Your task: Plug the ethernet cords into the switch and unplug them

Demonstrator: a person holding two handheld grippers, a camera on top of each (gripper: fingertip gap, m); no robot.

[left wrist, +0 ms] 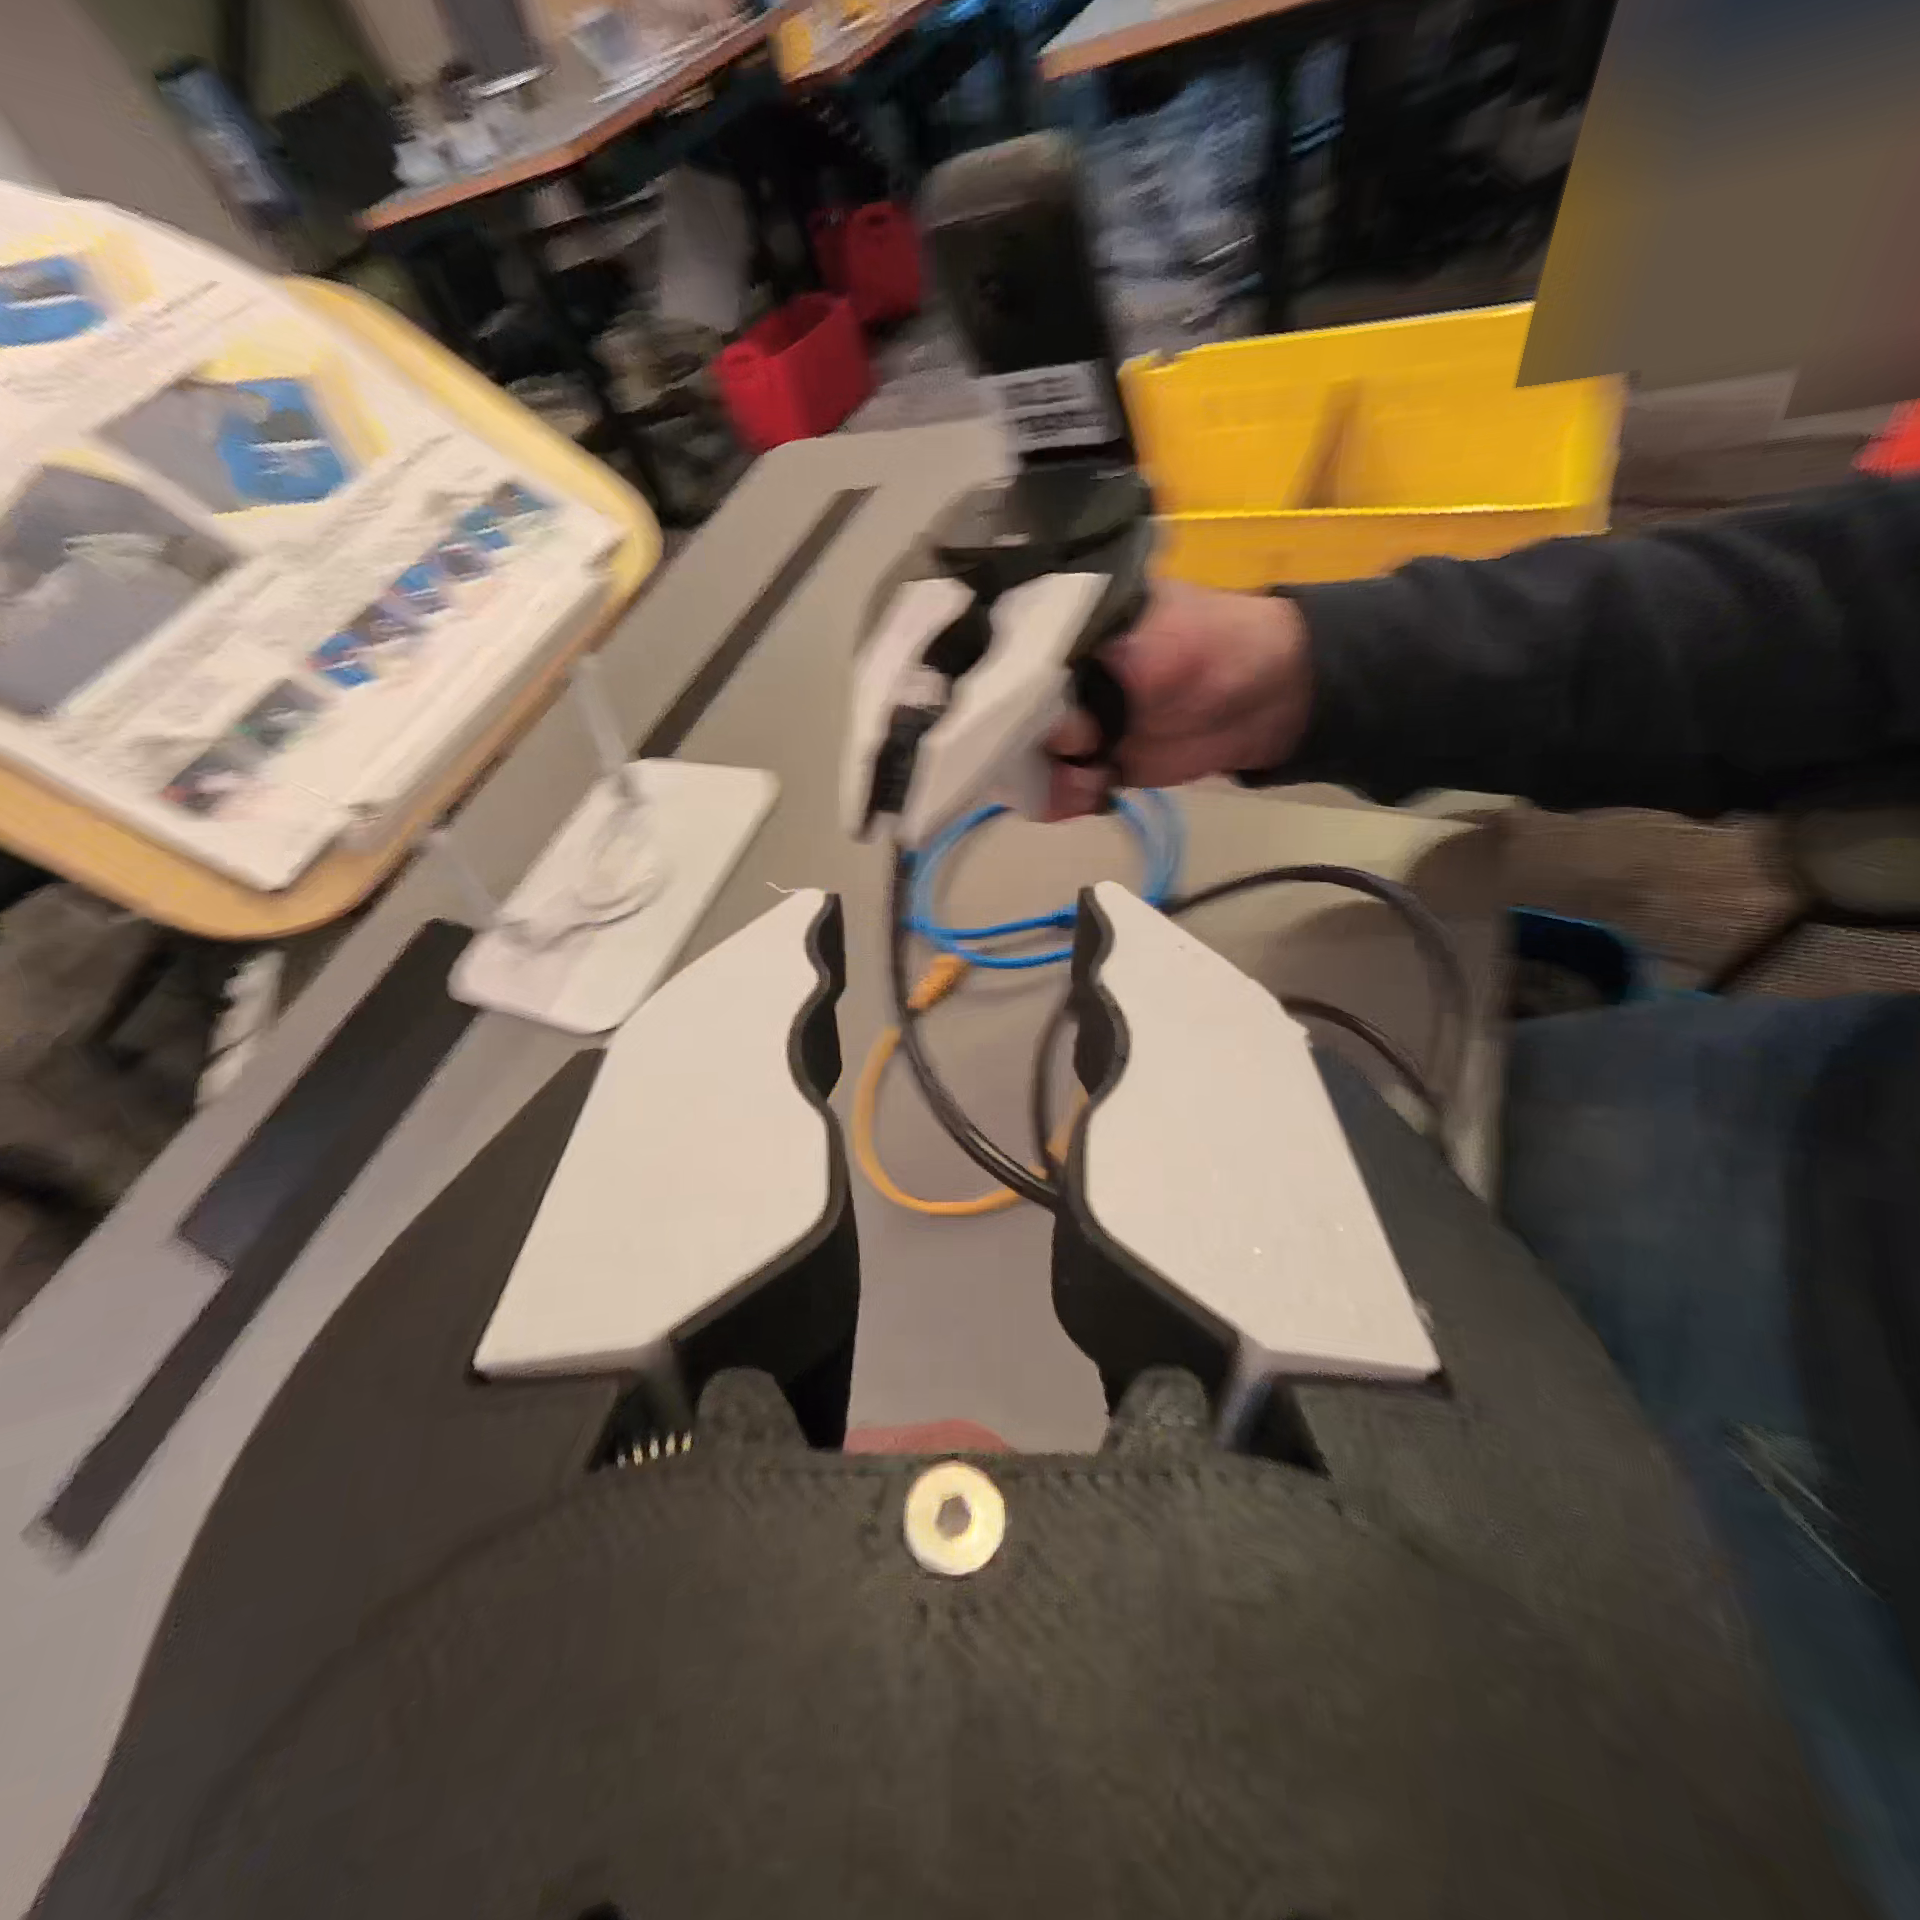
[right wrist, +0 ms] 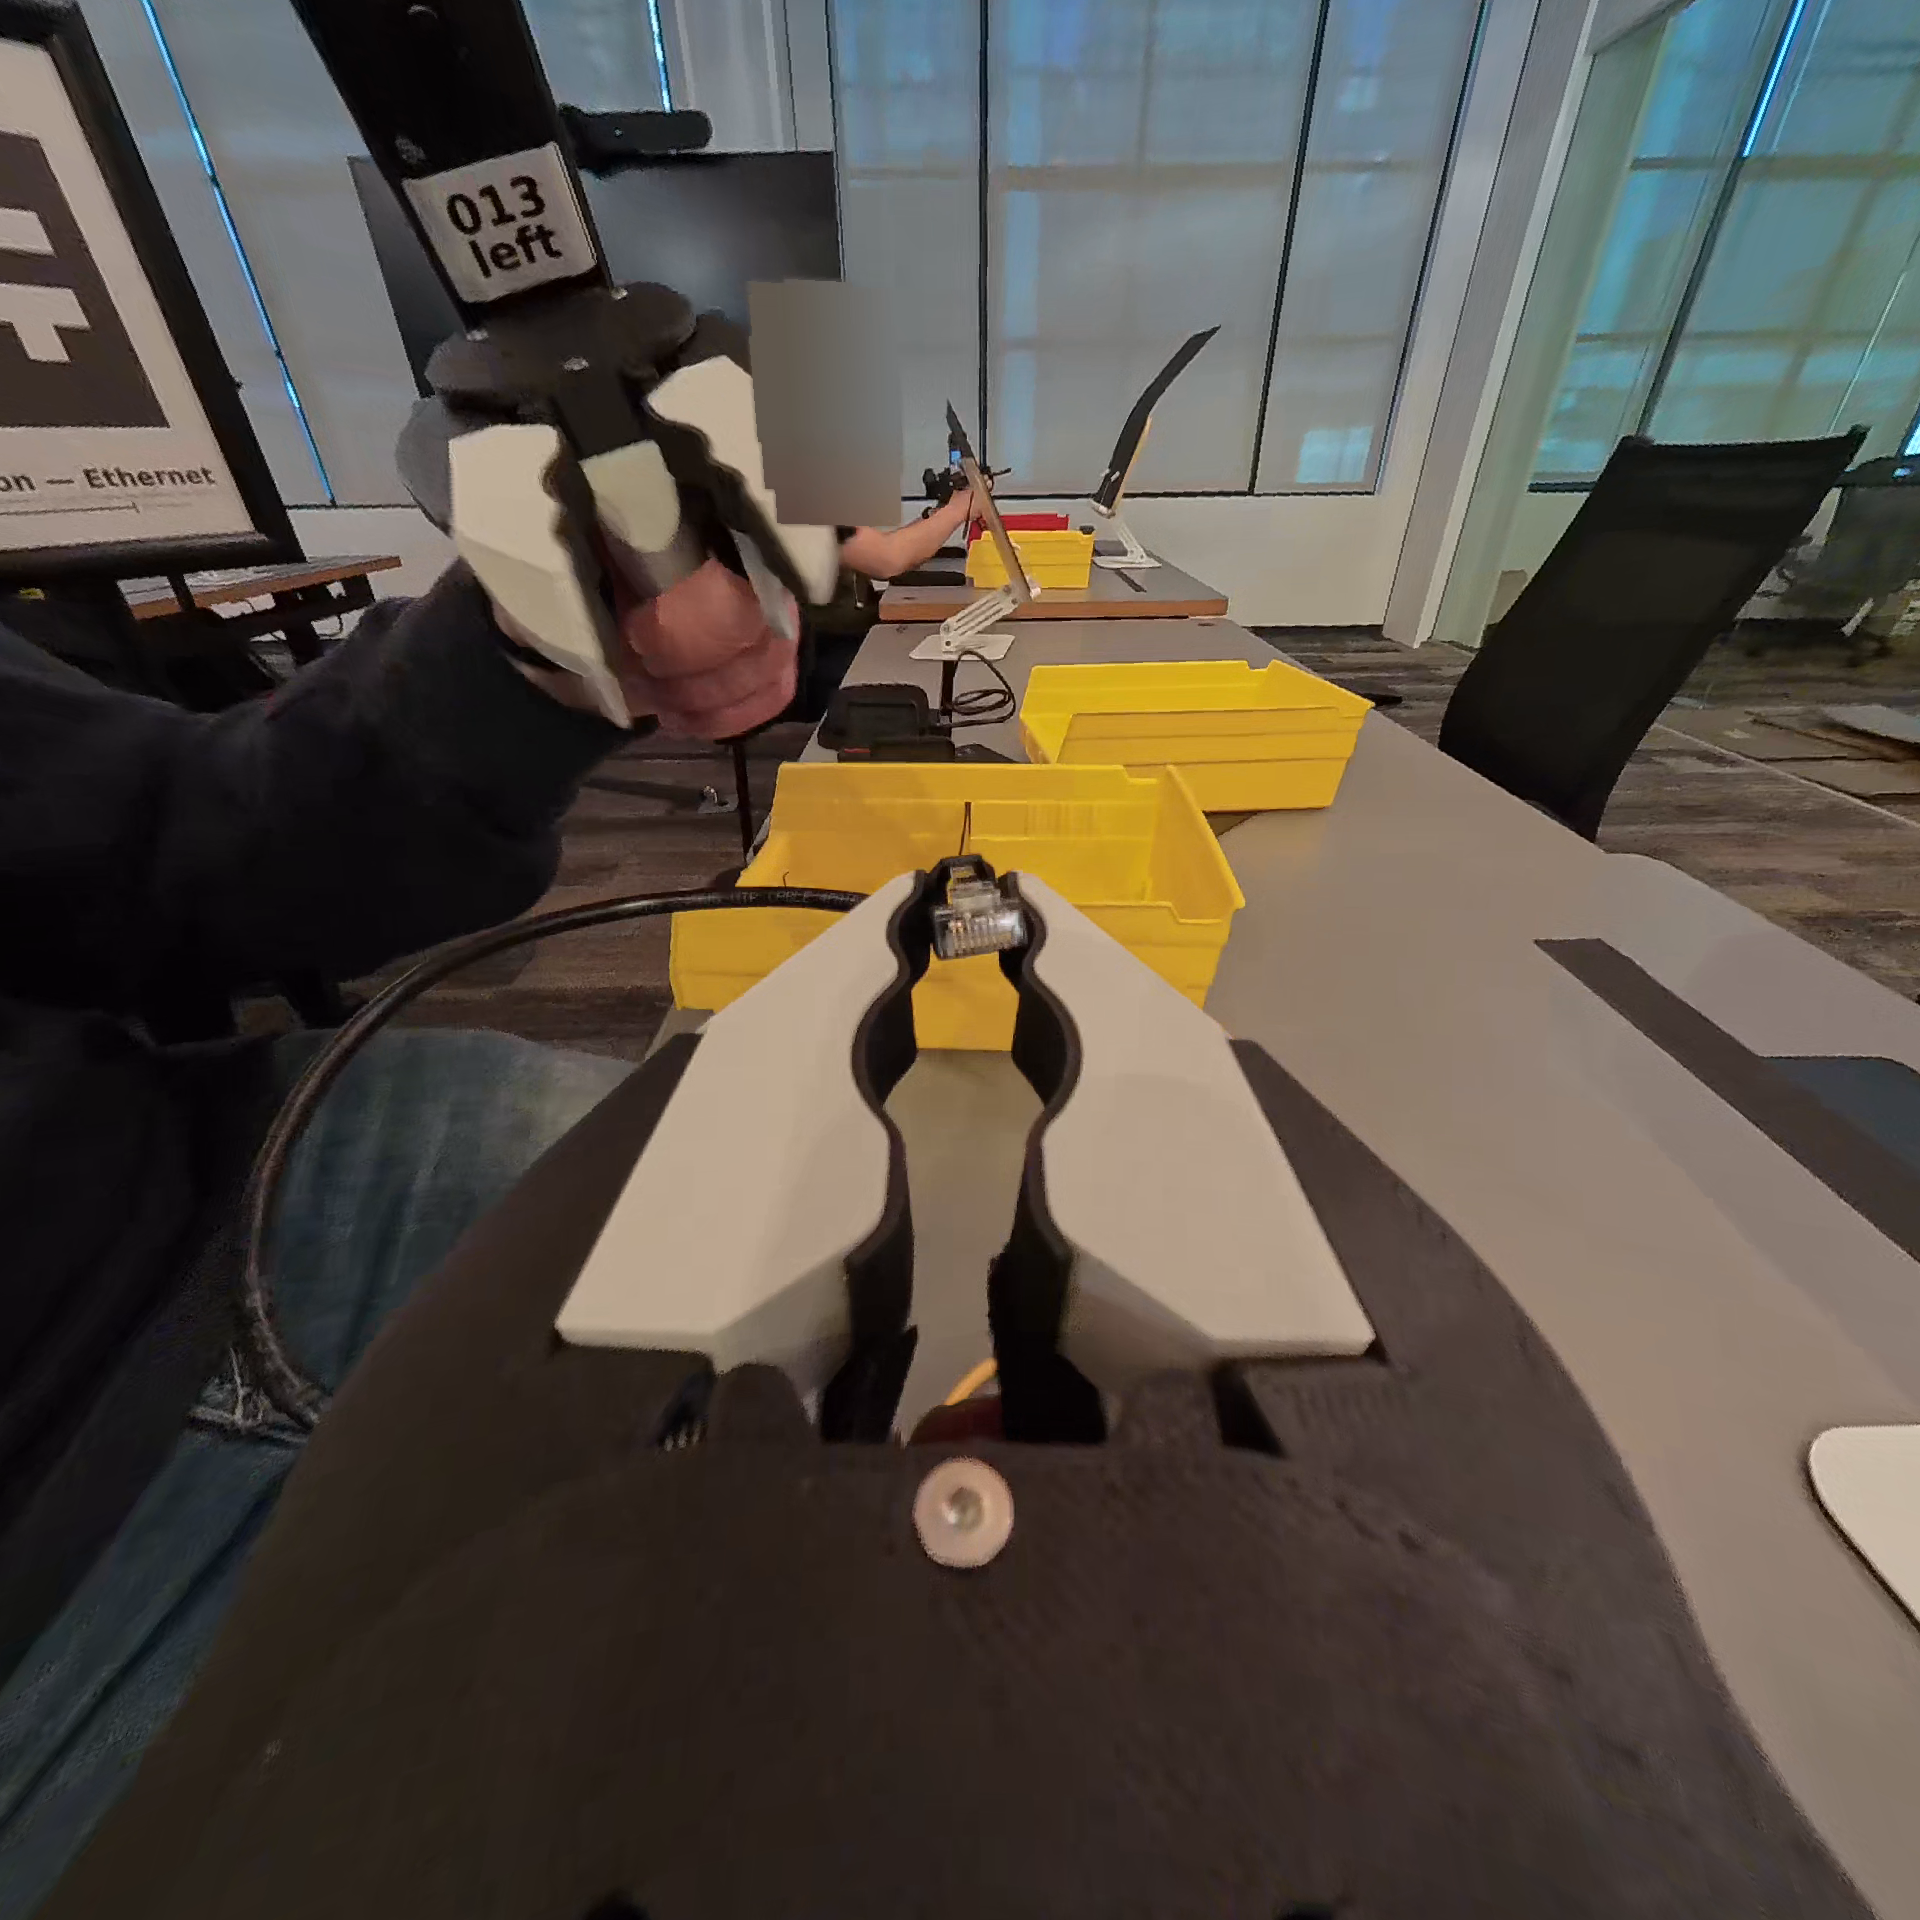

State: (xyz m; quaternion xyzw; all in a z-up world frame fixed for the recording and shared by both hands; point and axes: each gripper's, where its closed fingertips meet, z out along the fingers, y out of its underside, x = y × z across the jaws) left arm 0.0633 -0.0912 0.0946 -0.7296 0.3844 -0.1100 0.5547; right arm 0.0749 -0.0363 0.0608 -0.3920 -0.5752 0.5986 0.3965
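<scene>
Right wrist view: right gripper (right wrist: 971,920) pinching black cord's plug (right wrist: 977,916), left gripper (left wrist: 956,935) wide, empty. Probably carrying; next, finding the unseen switch.

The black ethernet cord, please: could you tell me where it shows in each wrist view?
Left wrist view: the black ethernet cord loops over the grey table behind the open left gripper.
Right wrist view: its clear plug sits pinched at the right gripper tips; the cord trails left.
Shared landmark: the yellow bin.
</scene>
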